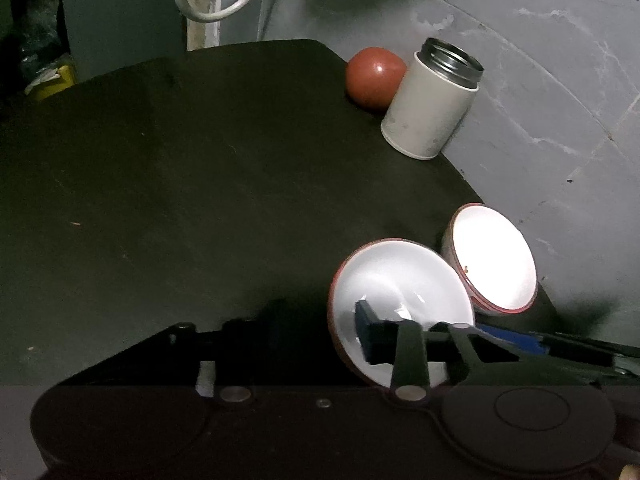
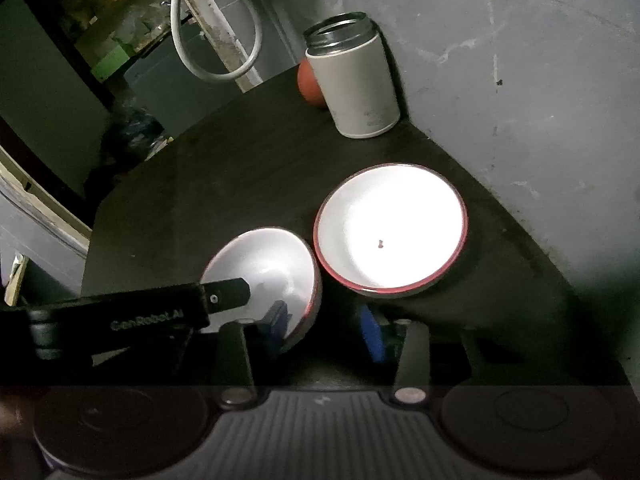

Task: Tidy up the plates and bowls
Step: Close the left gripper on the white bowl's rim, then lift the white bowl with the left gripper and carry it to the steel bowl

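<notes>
Two white bowls with red rims sit side by side on a dark table [image 1: 160, 180]. The near bowl [image 1: 400, 280] [image 2: 272, 264] is tilted, and its rim touches the far bowl [image 1: 494, 256] [image 2: 392, 228], which stands level. My left gripper [image 1: 320, 326] [image 2: 216, 312] straddles the tilted bowl's left wall, with its blue pad [image 1: 368, 332] inside. My right gripper [image 2: 325, 326] [image 1: 512, 340] straddles the bowl's right wall, one pad [image 2: 280, 320] inside and one outside. A dark gap shows between each outer finger and the bowl.
A white canister [image 1: 430, 108] [image 2: 356, 80] with an open metal mouth stands at the table's far corner. A red-brown ball [image 1: 374, 78] [image 2: 310, 84] sits beside it. A grey wall [image 2: 540, 120] runs close along the right edge. A white hose [image 1: 216, 4] hangs behind.
</notes>
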Demonstrator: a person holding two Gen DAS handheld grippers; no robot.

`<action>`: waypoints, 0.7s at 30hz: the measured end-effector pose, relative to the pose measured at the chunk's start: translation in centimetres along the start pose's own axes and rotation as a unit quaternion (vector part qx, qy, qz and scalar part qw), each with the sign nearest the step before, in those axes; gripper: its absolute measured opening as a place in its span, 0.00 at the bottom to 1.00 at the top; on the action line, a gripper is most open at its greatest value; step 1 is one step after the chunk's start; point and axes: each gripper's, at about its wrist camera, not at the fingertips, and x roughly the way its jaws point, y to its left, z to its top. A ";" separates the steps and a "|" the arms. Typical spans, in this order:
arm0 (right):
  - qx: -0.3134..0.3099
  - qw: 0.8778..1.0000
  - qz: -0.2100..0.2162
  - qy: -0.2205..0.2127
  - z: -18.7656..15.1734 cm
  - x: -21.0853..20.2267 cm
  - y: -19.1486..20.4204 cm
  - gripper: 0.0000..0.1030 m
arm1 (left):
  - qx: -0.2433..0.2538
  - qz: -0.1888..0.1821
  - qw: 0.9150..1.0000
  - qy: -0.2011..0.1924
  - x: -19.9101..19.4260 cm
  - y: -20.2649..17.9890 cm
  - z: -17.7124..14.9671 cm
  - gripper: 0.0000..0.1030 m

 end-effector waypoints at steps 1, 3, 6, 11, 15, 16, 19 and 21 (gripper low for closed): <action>0.001 1.000 0.002 0.001 0.0 0.1 0.0 0.36 | -0.002 -0.006 1.000 0.003 0.0 0.0 0.0 0.25; 0.005 1.000 0.008 0.003 0.0 0.1 0.1 0.32 | -0.009 -0.023 1.000 0.008 0.0 0.0 -0.1 0.17; 0.010 1.000 0.020 0.007 0.1 0.2 0.1 0.24 | -0.015 -0.027 0.999 0.008 -0.2 -0.1 -0.4 0.16; 0.003 1.000 0.018 0.007 0.0 0.1 0.5 0.19 | -0.021 -0.028 0.999 0.007 -0.8 0.1 -0.7 0.13; 0.004 1.000 0.022 0.010 -0.2 -0.1 0.5 0.18 | -0.018 -0.027 0.999 0.000 -1.5 0.1 -1.1 0.13; 0.002 1.000 0.022 0.008 -0.2 -0.2 0.6 0.18 | -0.017 -0.028 0.999 -0.002 -1.6 0.1 -1.1 0.12; -0.001 1.000 0.025 0.004 -0.5 -0.6 0.7 0.18 | -0.014 -0.032 0.999 -0.010 -2.6 0.1 -1.6 0.12; -0.002 1.000 0.029 0.000 -0.7 -1.1 0.7 0.18 | -0.012 -0.036 0.999 -0.016 -3.4 0.0 -1.9 0.13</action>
